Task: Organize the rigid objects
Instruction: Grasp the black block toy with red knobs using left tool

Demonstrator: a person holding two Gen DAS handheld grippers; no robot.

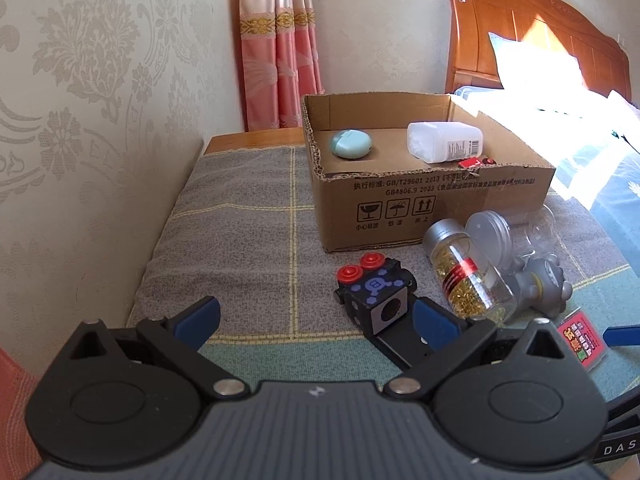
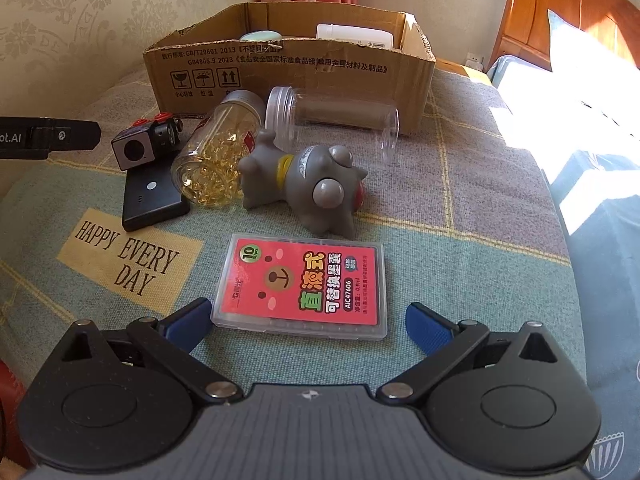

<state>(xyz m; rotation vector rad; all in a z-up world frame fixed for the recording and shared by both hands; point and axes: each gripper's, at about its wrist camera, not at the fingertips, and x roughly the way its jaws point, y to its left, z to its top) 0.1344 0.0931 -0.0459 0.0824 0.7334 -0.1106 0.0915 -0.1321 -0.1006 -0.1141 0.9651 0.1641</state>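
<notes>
A cardboard box [image 1: 432, 204] [image 2: 288, 76] stands on the cushion; it holds a teal round case [image 1: 351, 143] and a white bottle [image 1: 444, 141]. In front lie a black cube toy with red buttons [image 1: 376, 292] [image 2: 146, 140], a flat black device [image 2: 154, 200], a jar of gold capsules [image 1: 468, 276] [image 2: 216, 160], a clear empty jar [image 2: 332, 120], a grey figurine [image 2: 308, 184] and a pink cartridge case [image 2: 300, 286] [image 1: 578, 342]. My left gripper [image 1: 316, 316] is open, the cube toy just ahead of its right finger. My right gripper [image 2: 308, 320] is open around the near end of the pink case.
The grey and teal plaid cushion [image 2: 480, 208] covers the table. A patterned wall is on the left, a pink curtain [image 1: 280, 40] behind, and a wooden bed [image 1: 540, 32] with sunlit bedding on the right.
</notes>
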